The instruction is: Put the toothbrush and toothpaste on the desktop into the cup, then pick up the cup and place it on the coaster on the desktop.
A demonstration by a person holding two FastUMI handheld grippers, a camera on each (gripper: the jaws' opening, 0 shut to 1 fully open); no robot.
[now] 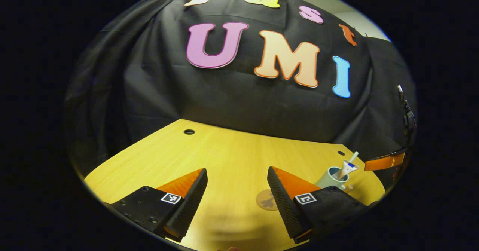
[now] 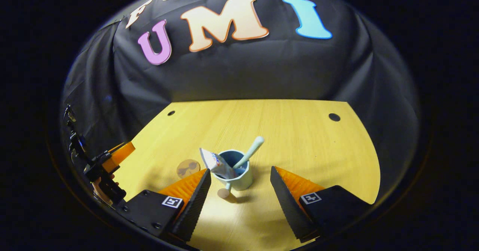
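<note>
A pale blue cup (image 2: 243, 180) stands upright on the yellow desktop (image 2: 299, 142). A pale toothbrush (image 2: 251, 150) and a white toothpaste tube (image 2: 214, 162) lean out of it. My right gripper (image 2: 239, 170) is open, its fingertips on either side of the cup and not touching it. The round brown coaster (image 2: 188, 167) lies bare just left of the cup. In the left gripper view, my left gripper (image 1: 237, 169) is open over bare desktop. Its right finger covers part of the coaster (image 1: 265, 199), and the cup (image 1: 329, 177) stands farther right.
A small round tan piece (image 2: 223, 193) lies at the cup's foot. The desktop has cable holes (image 2: 334, 117) near its back corners. The left gripper's orange finger (image 2: 119, 153) and a hand (image 2: 98, 186) show at the left edge. Black cloth walls the back.
</note>
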